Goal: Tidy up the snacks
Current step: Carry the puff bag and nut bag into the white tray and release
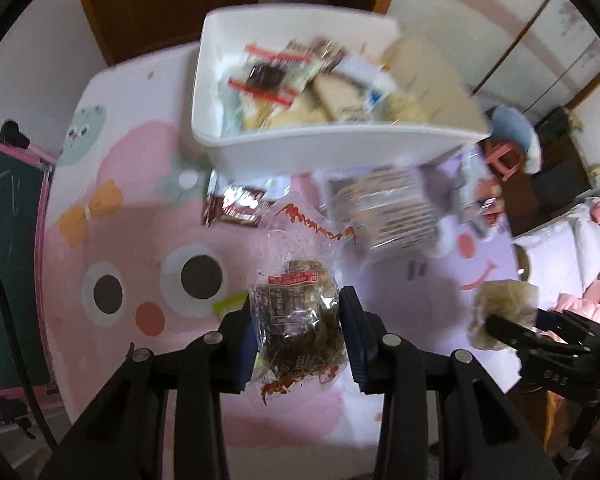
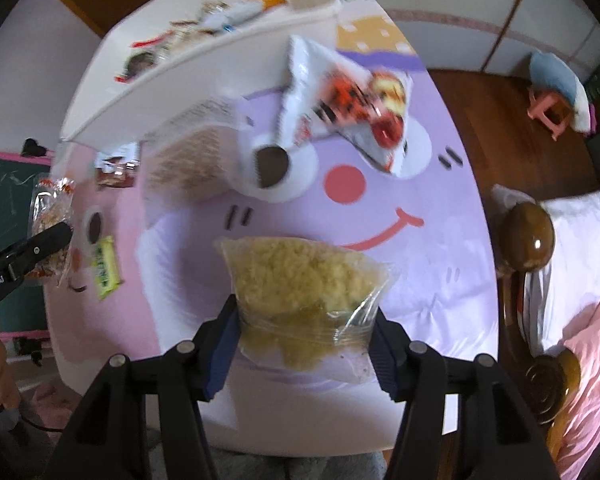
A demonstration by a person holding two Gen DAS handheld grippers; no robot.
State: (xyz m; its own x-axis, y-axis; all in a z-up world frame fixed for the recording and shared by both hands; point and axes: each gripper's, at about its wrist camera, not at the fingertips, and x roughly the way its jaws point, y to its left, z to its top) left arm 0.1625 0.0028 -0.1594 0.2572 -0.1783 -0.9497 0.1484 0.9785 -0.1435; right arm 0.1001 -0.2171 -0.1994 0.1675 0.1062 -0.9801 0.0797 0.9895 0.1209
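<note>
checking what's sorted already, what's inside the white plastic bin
The white plastic bin holds a loose pile of wrapped snacks: a clear red-striped packet and beige packets. Anything beneath that pile is covered, and blur hides the labels.

- Table (image 2: 440, 280), cartoon-face cover in pink and lilac.
- On it: white bin (image 1: 300, 148), brown packet (image 1: 236, 206), white-and-red bag (image 2: 340, 108), small yellow-green packet (image 2: 107, 266).

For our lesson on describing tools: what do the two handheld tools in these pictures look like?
Both are matte black, with two broad fingers lined with dark blue pads and round silver rivets on the linkages. The left tool bears white lettering on its side; the right tool has embossed lettering.
</note>
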